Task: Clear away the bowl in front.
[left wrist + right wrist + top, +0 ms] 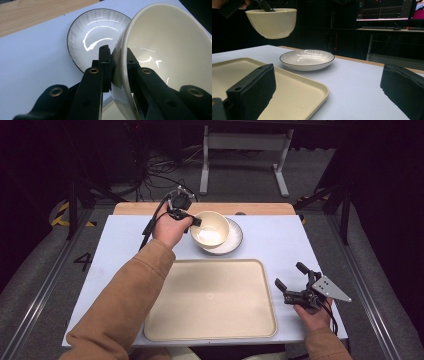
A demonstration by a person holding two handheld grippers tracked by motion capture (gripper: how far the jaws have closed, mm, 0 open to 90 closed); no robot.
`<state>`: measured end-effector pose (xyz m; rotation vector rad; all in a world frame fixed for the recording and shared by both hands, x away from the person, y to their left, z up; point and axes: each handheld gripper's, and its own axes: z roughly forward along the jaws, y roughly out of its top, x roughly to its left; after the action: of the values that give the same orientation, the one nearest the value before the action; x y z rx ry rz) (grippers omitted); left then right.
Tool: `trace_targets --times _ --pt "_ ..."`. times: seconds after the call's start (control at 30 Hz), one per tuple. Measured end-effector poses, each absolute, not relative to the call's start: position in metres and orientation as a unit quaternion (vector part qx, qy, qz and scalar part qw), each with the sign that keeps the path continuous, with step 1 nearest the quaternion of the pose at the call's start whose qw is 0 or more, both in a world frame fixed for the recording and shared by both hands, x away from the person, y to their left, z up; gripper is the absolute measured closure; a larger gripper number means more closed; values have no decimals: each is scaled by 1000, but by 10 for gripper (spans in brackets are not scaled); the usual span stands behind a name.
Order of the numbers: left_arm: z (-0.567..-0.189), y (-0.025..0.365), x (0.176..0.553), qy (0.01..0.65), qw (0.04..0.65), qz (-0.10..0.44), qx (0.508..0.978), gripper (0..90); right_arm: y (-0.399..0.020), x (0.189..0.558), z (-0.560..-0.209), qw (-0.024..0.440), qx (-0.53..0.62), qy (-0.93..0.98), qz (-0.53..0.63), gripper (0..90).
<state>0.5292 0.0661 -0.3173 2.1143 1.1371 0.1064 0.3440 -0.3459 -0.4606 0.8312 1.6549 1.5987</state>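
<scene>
Above table (pixel 125 240), left tongs (pixel 119 65) pinch bowl (pixel 165 45) rim.

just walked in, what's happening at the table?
A person works with a gripper in each hand. The left gripper is shut on the rim of a cream ceramic bowl, held in the air above a white ribbed plate with a dark rim. The right gripper waits open beside a beige plastic tray on the white table, holding nothing.
</scene>
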Motion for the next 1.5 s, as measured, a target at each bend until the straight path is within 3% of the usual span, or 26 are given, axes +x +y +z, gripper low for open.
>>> trace_targets --times 1.0,1.5 --pt "-313 73 465 329 333 -23 883 820 -346 344 -461 342 317 637 614 1" --pt "-326 68 454 282 302 -37 910 820 -346 343 -461 343 316 636 614 1"
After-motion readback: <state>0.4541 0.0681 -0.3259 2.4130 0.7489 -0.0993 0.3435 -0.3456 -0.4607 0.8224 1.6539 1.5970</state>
